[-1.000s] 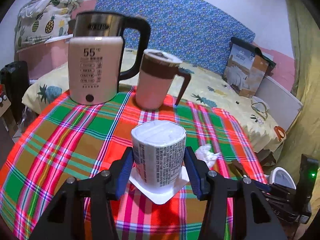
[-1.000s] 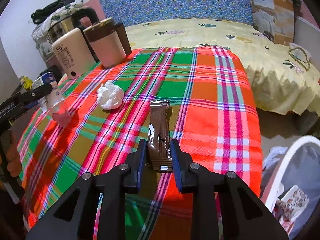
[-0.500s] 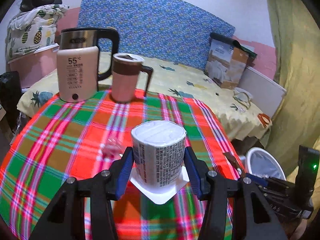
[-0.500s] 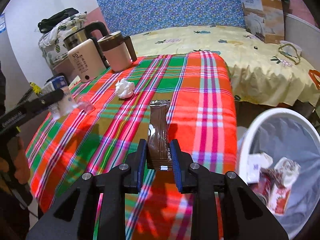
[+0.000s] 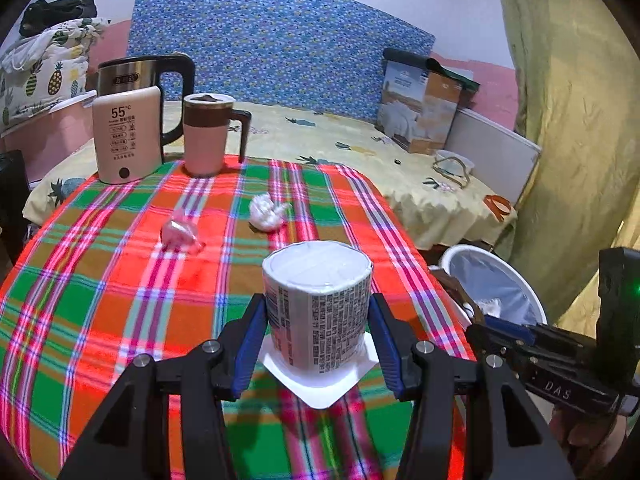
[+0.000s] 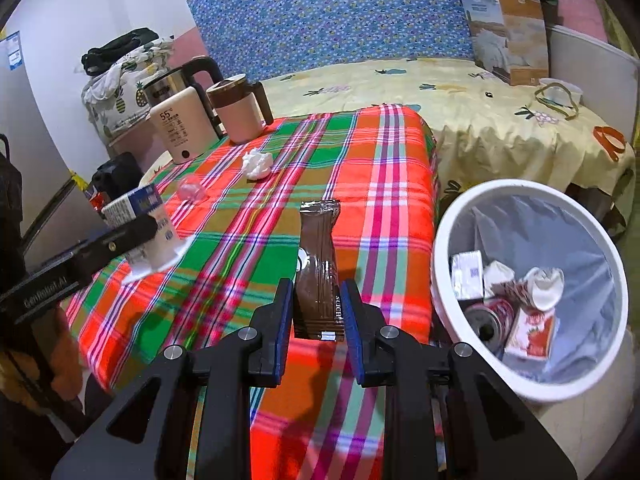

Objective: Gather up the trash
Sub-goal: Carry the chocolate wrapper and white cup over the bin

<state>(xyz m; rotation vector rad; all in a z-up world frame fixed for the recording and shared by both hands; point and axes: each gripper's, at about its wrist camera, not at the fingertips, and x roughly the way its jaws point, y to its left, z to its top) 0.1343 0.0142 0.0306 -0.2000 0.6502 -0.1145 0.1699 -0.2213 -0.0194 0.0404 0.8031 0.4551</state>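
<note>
My left gripper (image 5: 316, 336) is shut on a white printed yogurt cup (image 5: 318, 300), held upside down above the plaid tablecloth (image 5: 120, 300); the cup also shows in the right wrist view (image 6: 146, 224). My right gripper (image 6: 319, 312) is shut on a brown snack wrapper (image 6: 320, 264), held above the table's right edge. A white bin (image 6: 444, 248) with a grey liner and several pieces of trash stands on the floor to the right of that gripper; it also shows in the left wrist view (image 5: 492, 280). A crumpled white tissue (image 5: 266, 210) and a clear pink wrapper (image 5: 180, 232) lie on the cloth.
A cream kettle (image 5: 126, 136) and a pink mug (image 5: 208, 134) stand at the table's far left. A bed with a yellow sheet (image 5: 360, 152) and a cardboard box (image 5: 420, 108) lies behind the table. A yellow curtain (image 5: 568, 120) hangs at the right.
Both grippers have lifted and pulled back from the table with their loads. The right gripper has swung right, so more of the bin's inside shows beside it.
</note>
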